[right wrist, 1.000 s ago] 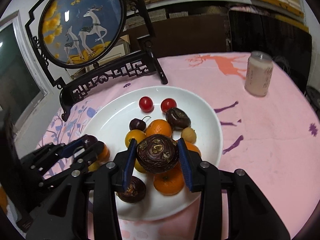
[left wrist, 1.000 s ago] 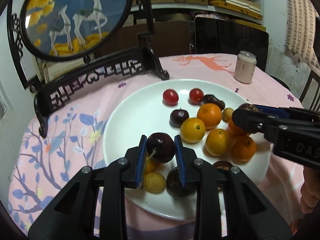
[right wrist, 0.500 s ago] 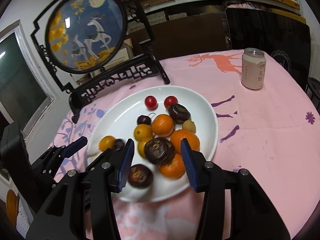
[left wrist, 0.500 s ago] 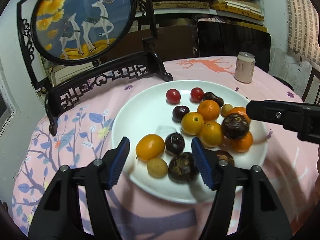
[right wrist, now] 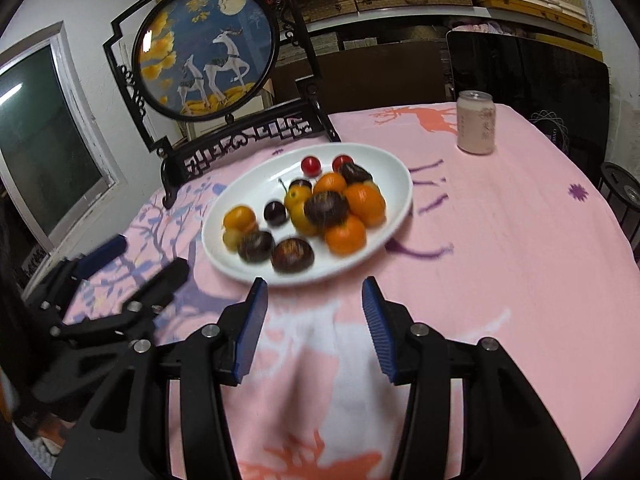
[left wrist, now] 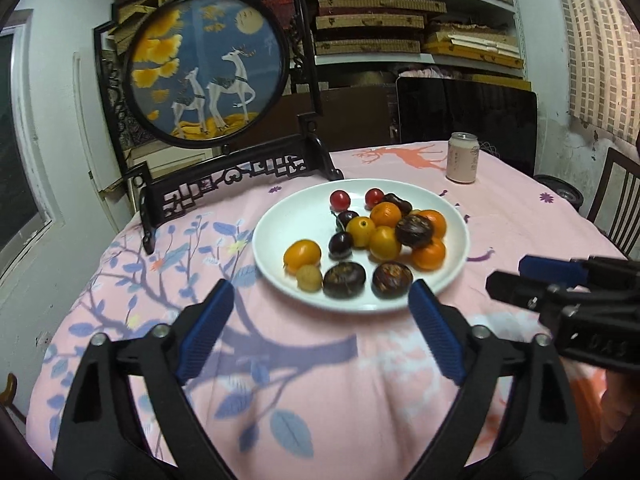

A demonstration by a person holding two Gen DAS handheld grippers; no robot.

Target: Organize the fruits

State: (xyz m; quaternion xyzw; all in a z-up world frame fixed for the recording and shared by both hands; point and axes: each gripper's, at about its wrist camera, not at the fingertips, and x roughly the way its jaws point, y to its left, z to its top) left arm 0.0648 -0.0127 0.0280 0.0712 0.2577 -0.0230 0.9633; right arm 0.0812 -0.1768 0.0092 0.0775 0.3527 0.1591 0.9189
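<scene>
A white plate (left wrist: 272,236) (right wrist: 394,168) on the pink tablecloth holds several fruits: oranges (left wrist: 385,214), dark cherries (left wrist: 340,245), red cherry tomatoes (left wrist: 340,199) and dark passion fruits (left wrist: 414,230). One passion fruit (right wrist: 325,208) lies on top of the oranges. My left gripper (left wrist: 320,312) is open and empty, held above the cloth near the plate's front rim. My right gripper (right wrist: 314,304) is open and empty, also in front of the plate; it shows in the left wrist view (left wrist: 520,280) at the right.
A black carved stand with a round deer picture (left wrist: 208,76) stands behind the plate on the left. A pink drink can (left wrist: 463,157) (right wrist: 476,122) stands at the back right. Shelves with boxes and a dark panel lie beyond the table. A chair (left wrist: 620,204) is at the right.
Both grippers opened, let go of the cherry and the passion fruit onto the plate, and pulled back toward me. The plate now lies farther from both grippers.
</scene>
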